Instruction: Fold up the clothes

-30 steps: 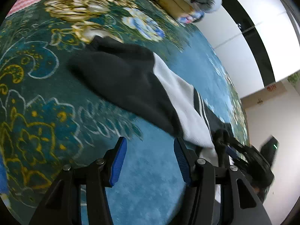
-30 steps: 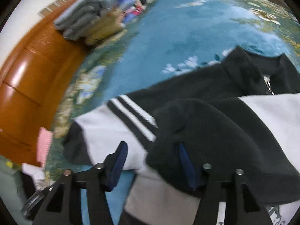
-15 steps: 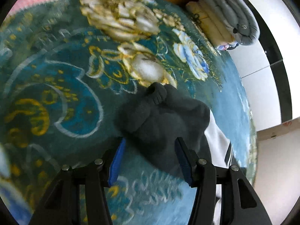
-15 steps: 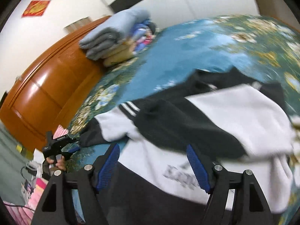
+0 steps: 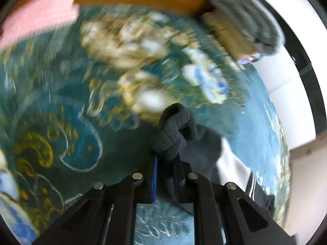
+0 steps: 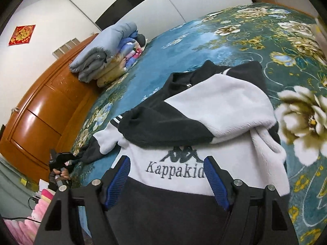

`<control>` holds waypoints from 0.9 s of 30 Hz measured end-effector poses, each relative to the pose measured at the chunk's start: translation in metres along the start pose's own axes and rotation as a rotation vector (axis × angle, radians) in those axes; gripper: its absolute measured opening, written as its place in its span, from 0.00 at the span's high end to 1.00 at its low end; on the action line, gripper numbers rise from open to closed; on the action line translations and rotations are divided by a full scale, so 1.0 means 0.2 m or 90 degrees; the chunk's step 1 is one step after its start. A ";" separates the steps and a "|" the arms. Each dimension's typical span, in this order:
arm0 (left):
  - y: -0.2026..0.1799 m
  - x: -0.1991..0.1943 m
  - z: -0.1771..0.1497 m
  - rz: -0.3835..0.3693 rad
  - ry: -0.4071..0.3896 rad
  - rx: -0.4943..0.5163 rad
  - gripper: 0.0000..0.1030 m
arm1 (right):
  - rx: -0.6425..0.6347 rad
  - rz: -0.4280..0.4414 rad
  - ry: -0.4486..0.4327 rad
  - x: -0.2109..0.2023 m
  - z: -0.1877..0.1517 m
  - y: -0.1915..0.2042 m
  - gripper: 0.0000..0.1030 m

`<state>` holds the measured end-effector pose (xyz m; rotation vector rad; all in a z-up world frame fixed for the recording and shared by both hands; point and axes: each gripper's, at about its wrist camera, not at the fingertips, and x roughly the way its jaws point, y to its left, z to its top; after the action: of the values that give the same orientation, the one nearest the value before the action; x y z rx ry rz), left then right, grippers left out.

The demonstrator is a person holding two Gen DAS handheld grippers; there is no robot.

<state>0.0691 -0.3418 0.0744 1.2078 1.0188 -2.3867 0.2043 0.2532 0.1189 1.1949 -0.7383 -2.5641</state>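
Note:
A black and white fleece jacket (image 6: 204, 122) with "Kappakids" lettering lies on the teal floral bedspread (image 6: 204, 40). One sleeve is folded across its chest. My right gripper (image 6: 166, 175) is open and empty, held above the jacket's lower front. My left gripper (image 5: 165, 159) is shut on the black cuff of the other sleeve (image 5: 173, 130), which bunches up above the fingers. The sleeve trails right toward the white part of the jacket (image 5: 231, 163). The left gripper also shows in the right wrist view (image 6: 61, 159), at the jacket's far left sleeve end.
A stack of folded quilts (image 6: 106, 49) sits at the head of the bed against the orange wooden headboard (image 6: 40, 106). It also shows in the left wrist view (image 5: 245, 26). Pink fabric (image 5: 40, 20) lies past the bed edge.
My left gripper has closed on the black sleeve cuff and is moving fast. My right gripper has let go of the folded sleeve and pulled back above the jacket.

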 end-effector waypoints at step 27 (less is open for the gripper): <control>-2.19 -0.49 -1.36 -0.172 -0.043 0.602 0.92 | 0.155 -0.013 -0.145 -0.54 -0.11 -0.60 0.25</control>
<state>0.0596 0.1536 0.2466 1.2601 -0.0522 -3.2316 0.2923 0.3901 0.1151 0.9844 -1.1196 -2.7174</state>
